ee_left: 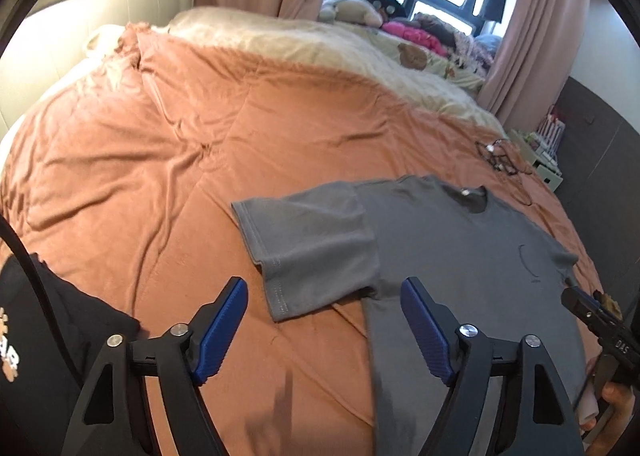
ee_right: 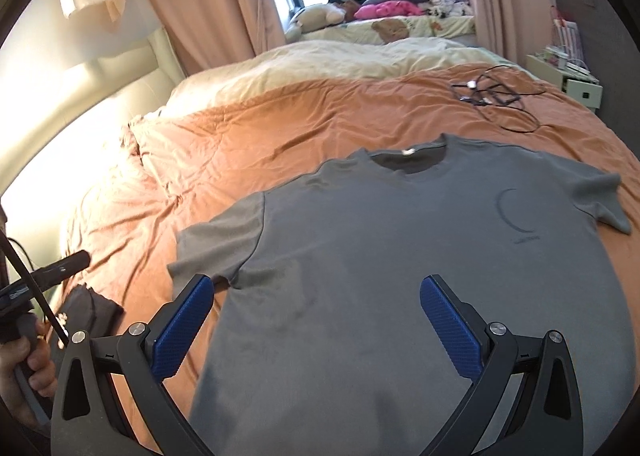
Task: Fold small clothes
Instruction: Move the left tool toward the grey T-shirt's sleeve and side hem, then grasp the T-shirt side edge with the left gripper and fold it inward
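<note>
A grey T-shirt [ee_right: 380, 264] lies spread front-up on the orange bedcover [ee_right: 248, 135], collar toward the window. In the left wrist view the T-shirt [ee_left: 460, 256] fills the right half, and its left sleeve [ee_left: 308, 248] stretches out flat. My left gripper [ee_left: 324, 284] hovers open just short of that sleeve's hem, with nothing between its blue pads [ee_left: 222, 332]. My right gripper [ee_right: 316, 280] stands open over the shirt's lower body and holds nothing. The shirt's right sleeve [ee_right: 600, 199] lies crumpled at the far right.
A black printed garment [ee_left: 60, 336] lies at the bed's near left. Tangled black cables [ee_right: 492, 95] rest beyond the collar. A cream blanket [ee_right: 320, 63], soft toys [ee_right: 320, 15] and clothes pile up by the window. A white drawer unit [ee_right: 576, 83] stands right of the bed.
</note>
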Tool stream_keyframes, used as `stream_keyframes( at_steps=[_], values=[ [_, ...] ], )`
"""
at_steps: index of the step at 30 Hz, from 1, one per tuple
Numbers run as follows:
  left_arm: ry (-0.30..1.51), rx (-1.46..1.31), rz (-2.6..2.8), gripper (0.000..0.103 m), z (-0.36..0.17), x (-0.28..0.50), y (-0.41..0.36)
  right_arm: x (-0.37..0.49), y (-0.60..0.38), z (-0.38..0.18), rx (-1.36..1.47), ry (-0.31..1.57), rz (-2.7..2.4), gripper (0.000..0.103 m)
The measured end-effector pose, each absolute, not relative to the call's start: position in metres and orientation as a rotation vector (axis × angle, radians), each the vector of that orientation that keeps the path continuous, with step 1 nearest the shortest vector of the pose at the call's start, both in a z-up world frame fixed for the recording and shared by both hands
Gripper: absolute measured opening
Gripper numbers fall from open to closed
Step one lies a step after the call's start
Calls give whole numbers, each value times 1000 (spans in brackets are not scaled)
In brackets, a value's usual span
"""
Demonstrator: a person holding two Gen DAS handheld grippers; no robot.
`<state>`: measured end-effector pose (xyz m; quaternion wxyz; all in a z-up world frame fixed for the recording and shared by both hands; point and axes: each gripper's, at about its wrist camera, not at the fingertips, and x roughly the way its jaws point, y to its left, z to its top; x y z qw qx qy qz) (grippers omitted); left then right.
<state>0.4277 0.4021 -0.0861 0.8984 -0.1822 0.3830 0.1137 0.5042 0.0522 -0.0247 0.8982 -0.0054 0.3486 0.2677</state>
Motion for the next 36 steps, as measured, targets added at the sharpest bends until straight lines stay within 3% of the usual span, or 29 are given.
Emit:
stream_keyframes(
  at_steps=[10, 18, 22, 24, 36],
  values=[
    [936, -505, 298, 67, -167, 490, 462, 587, 98, -57, 48, 830, 629, 63],
    [1010, -682, 288, 65, -208, 517, 483, 634, 133, -99, 78, 910, 713, 43],
    [1018, -736, 316, 46, -217, 523, 487, 647, 144, -119, 156, 965, 758, 30],
    [1012, -761, 295, 21, -215, 525, 488, 653, 147, -129, 190, 997, 778, 25],
    [945, -671, 240, 16, -150, 534, 470, 669, 196, -176, 180, 1106, 847, 21]
  ],
)
